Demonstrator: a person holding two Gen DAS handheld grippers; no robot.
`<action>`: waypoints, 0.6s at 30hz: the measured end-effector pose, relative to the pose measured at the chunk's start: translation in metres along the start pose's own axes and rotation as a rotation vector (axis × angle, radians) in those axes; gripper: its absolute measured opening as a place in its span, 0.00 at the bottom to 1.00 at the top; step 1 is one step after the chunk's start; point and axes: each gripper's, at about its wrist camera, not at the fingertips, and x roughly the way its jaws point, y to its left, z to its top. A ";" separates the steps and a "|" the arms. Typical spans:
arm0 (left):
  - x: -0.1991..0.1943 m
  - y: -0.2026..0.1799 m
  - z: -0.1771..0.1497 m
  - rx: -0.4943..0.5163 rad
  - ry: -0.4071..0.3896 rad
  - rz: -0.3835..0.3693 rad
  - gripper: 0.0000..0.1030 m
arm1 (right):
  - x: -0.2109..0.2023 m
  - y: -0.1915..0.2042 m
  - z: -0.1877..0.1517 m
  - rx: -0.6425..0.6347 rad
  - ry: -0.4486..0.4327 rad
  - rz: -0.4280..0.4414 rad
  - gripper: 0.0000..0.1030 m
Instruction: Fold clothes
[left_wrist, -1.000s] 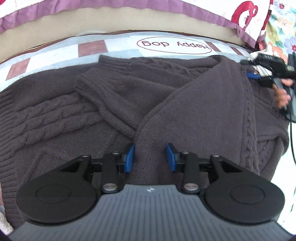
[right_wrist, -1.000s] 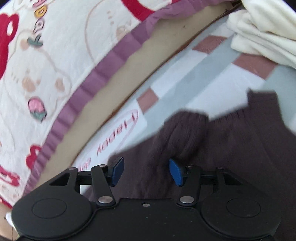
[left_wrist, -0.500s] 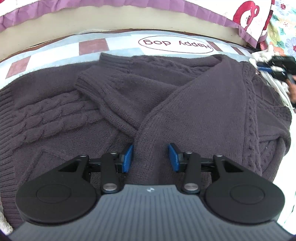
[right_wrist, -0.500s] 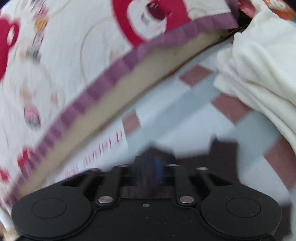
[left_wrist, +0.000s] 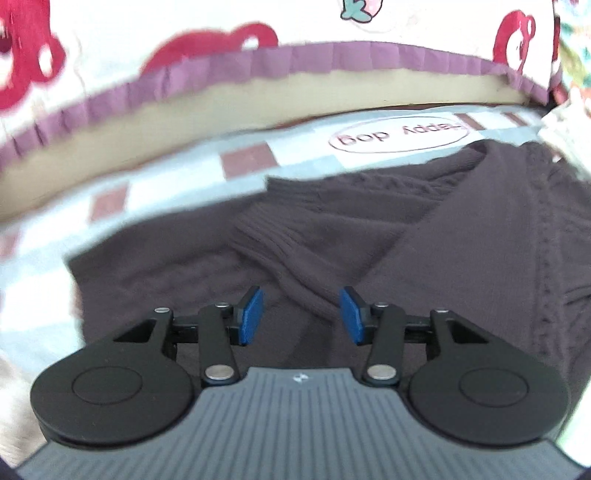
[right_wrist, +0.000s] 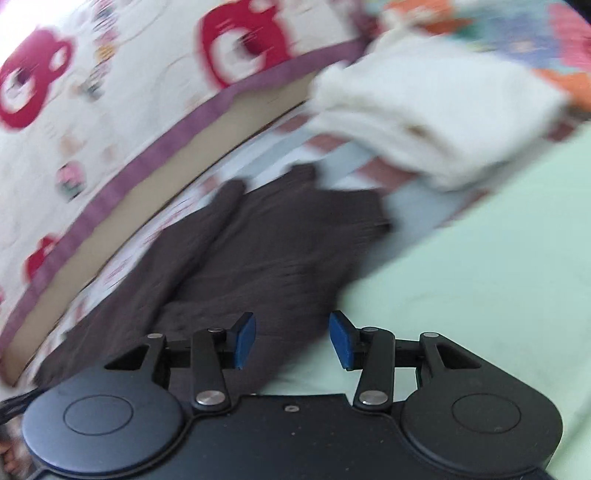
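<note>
A dark brown cable-knit sweater (left_wrist: 369, 221) lies flat on a patchwork mat (left_wrist: 243, 162), both sleeves folded across its body. My left gripper (left_wrist: 301, 304) hovers above the crossed sleeves, open, with only air between the blue pads. In the right wrist view the sweater (right_wrist: 280, 240) stretches away toward the mat's far edge. My right gripper (right_wrist: 291, 334) hangs over the sweater's near edge, where it meets a pale green sheet (right_wrist: 480, 277). Its jaws are opening and nothing is between them. Both views are motion-blurred.
A folded white garment (right_wrist: 436, 114) sits on the mat beyond the sweater, at the right. A quilt with red bears and a purple frill (left_wrist: 332, 59) hangs behind the mat. An oval "Happy dog" label (left_wrist: 399, 134) marks the mat's far edge.
The left gripper has lifted and tilted up, so more of the quilt shows, and its pads stand a little wider. The right gripper has drawn back from the sweater's far end to its near edge.
</note>
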 end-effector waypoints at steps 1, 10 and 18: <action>-0.003 -0.001 0.005 -0.027 0.017 0.008 0.44 | 0.000 -0.006 -0.001 0.018 0.003 0.000 0.51; -0.028 -0.107 0.050 0.023 -0.071 -0.324 0.49 | 0.041 -0.020 -0.017 0.260 0.039 0.203 0.58; 0.018 -0.154 0.008 -0.018 0.095 -0.341 0.49 | 0.065 -0.008 -0.010 0.321 -0.139 0.163 0.24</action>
